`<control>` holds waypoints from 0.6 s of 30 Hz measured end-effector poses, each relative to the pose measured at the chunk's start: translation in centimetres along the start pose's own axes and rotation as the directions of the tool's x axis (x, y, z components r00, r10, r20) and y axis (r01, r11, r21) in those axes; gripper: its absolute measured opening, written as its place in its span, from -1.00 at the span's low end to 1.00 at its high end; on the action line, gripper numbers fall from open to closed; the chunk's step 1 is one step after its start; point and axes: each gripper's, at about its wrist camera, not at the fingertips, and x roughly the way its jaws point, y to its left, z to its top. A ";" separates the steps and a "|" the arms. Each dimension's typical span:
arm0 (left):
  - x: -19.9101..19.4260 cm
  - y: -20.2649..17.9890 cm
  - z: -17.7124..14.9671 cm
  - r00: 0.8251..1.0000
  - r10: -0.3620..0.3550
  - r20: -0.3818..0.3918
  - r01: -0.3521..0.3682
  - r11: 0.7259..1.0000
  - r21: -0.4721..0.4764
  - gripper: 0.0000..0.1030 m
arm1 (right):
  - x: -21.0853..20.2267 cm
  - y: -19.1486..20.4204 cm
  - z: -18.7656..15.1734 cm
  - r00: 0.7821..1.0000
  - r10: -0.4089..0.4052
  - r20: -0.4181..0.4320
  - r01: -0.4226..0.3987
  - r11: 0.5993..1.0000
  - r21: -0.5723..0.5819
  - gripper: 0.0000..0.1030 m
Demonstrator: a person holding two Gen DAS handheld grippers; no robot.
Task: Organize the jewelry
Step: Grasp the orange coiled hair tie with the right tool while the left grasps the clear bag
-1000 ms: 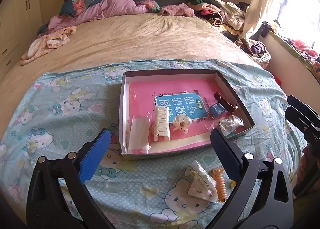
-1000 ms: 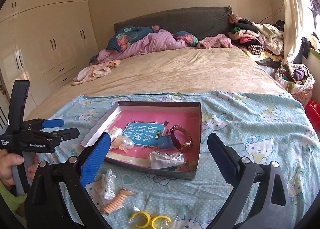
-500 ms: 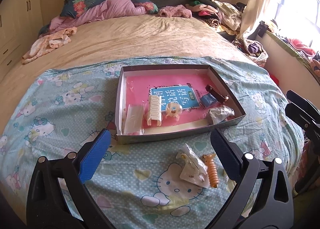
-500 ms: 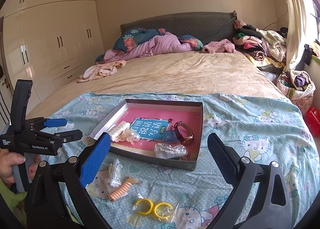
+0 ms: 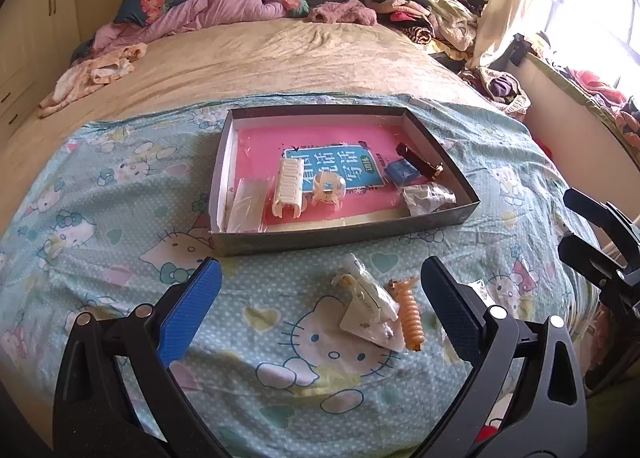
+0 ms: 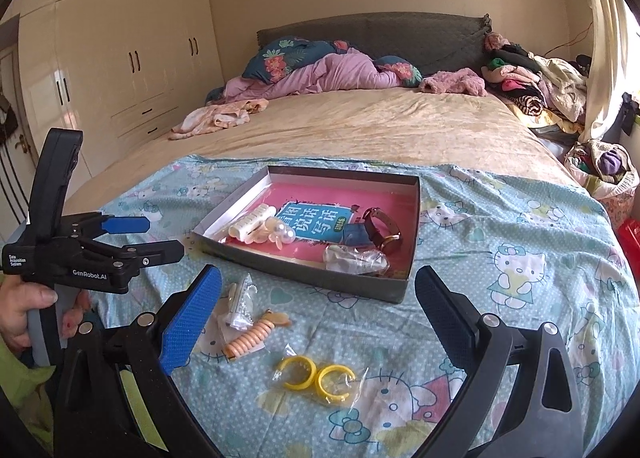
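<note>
Both tongs hang over the foot of the bed with their jaws spread wide and nothing between them. The left gripper hovers above a small clear packet and an orange spiral hair tie, which lie side by side on the Hello Kitty sheet just inside its right finger. The right gripper sits over the same pair, near its blue left pad, with a bagged pair of yellow hoops lying between its fingers, closer to the camera.

Beyond both, the shallow grey box rests on the sheet, well clear of either tool. Inside it, on a pink book, are a cream hair claw, a pearly clip, a brown-strapped watch, a small blue pouch and a crumpled plastic bag in the near right corner.

What the clear packets hold is too small to make out. A hand grips the left tool at the frame's edge, mostly cut off.
</note>
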 end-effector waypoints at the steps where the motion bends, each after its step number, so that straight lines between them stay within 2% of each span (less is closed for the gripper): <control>1: 0.1 0.0 -0.2 1.000 -0.004 -0.005 0.004 1.000 -0.004 0.81 | 0.1 0.1 -0.3 1.000 0.000 -0.007 0.000 1.000 -0.002 0.88; 18: 2.3 -0.4 -3.1 0.998 -0.010 -0.061 0.008 0.999 -0.032 0.81 | 2.1 1.6 -4.3 0.991 0.050 -0.123 -0.058 0.996 -0.068 0.88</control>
